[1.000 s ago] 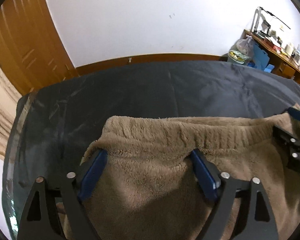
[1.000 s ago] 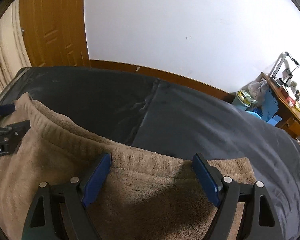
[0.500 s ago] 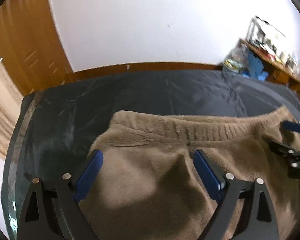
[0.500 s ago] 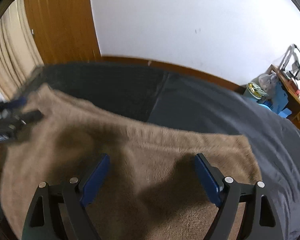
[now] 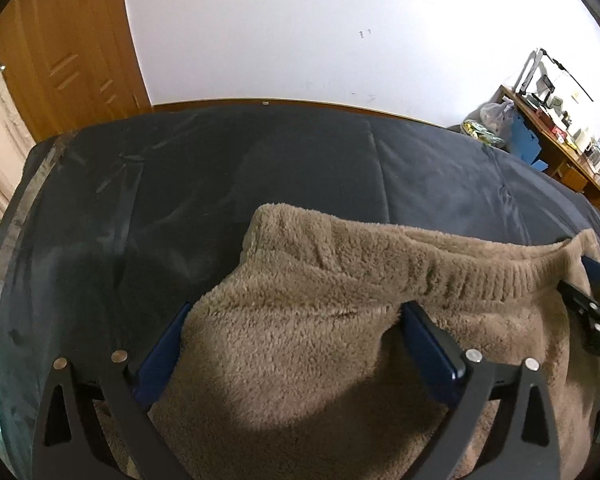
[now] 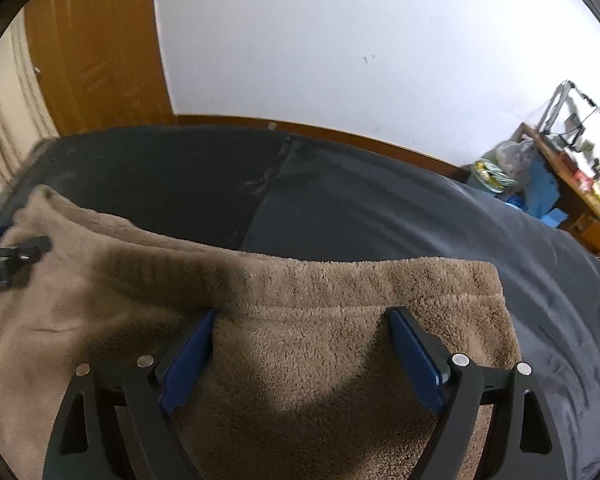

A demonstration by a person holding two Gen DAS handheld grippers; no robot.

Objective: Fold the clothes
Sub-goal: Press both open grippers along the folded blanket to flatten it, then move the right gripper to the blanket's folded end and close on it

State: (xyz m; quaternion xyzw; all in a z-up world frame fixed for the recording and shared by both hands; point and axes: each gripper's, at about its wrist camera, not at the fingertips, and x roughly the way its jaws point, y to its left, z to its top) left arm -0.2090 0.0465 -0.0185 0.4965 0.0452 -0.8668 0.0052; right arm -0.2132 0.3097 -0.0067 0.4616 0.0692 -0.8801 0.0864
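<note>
while both jaws gape over the fleece garment [image 5: 308, 320] | only right view shows its far corner

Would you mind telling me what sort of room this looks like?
Probably a bedroom: a wide dark grey padded mattress against a white wall, a wooden door, and a cluttered wooden desk in the corner.

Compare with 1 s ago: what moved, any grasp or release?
No grasp or release: the left gripper and right gripper keep wide-open jaws over the fleece garment. Both views shifted, so the ribbed waistband sits differently in each, blurred midway. The garment stays flat on the dark bed cover.
</note>
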